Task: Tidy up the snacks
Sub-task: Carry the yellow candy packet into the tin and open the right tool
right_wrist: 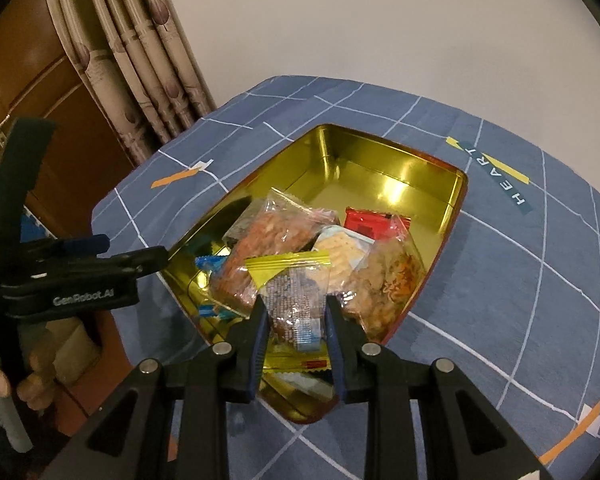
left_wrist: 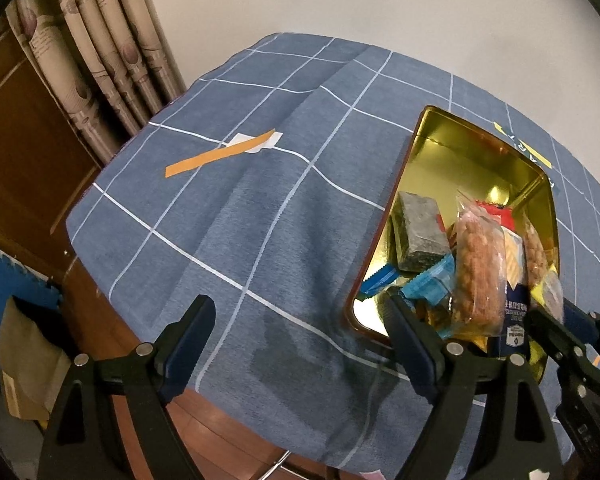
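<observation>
- Over the near end of the tin (right_wrist: 384, 160), the right hand-held gripper (right_wrist: 294, 312) is pinching a yellow-edged packet (right_wrist: 296, 280), its blue-padded fingers pressing on either side.
- That packet is showing a clear window full of small brown and pale grains, a yellow crimped top edge, and a yellow strip with a red mark at its lower end.
- The tin is sitting on the desk, on a blue cloth (left_wrist: 260, 208) with a white grid; its inside is glowing shiny gold and its outer rim is looking reddish brown.
- Inside the tin, snacks are piling at the near half: a clear bag of reddish-brown pieces (right_wrist: 268, 240), a pale cracker pack (right_wrist: 342, 250), a bag of tan crunchy bits (right_wrist: 384, 280), a red packet (right_wrist: 366, 220) and blue wrappers (right_wrist: 210, 262).
- The far half of the tin is showing bare gold floor.
- In the left wrist view a grey-green block (left_wrist: 418, 236) is leaning inside the tin's left side.
- The left hand-held gripper (left_wrist: 300, 316) is standing spread wide with nothing between its fingers, one finger over the cloth and the other at the tin's near corner.
- An orange strip (left_wrist: 220, 154) is lying on the cloth, well apart from the tin.
</observation>
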